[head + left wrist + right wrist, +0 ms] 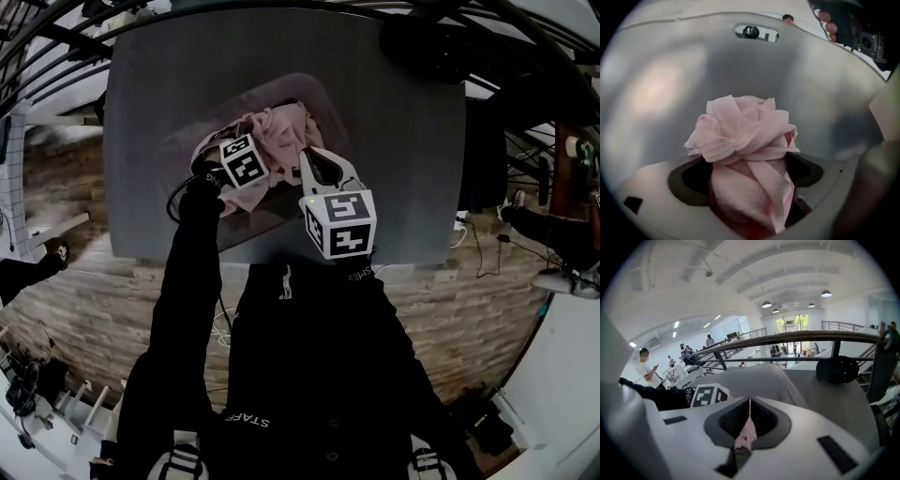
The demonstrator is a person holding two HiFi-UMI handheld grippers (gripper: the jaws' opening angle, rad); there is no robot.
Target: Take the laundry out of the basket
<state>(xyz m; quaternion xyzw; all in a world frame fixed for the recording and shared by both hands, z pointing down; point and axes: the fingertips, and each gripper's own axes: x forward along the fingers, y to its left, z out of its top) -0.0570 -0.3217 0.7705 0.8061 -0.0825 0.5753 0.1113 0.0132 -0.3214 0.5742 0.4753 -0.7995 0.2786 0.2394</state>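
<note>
Two grippers: left gripper point(747, 178) steep down in basket point(825, 93), released round laundry point(740, 136); right gripper point(749, 420) clenched on laundry.

Only "STAFF" reads, upside down, on the black top point(300, 375).

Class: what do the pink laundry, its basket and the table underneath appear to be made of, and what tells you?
Pink laundry: soft woven cloth, matte, judging by folds and a fine waffle-like texture.
Basket: probably smooth plastic, grey, faint sheen, moulded handle slot.
Table: dark grey matte top; material unclear.
</note>
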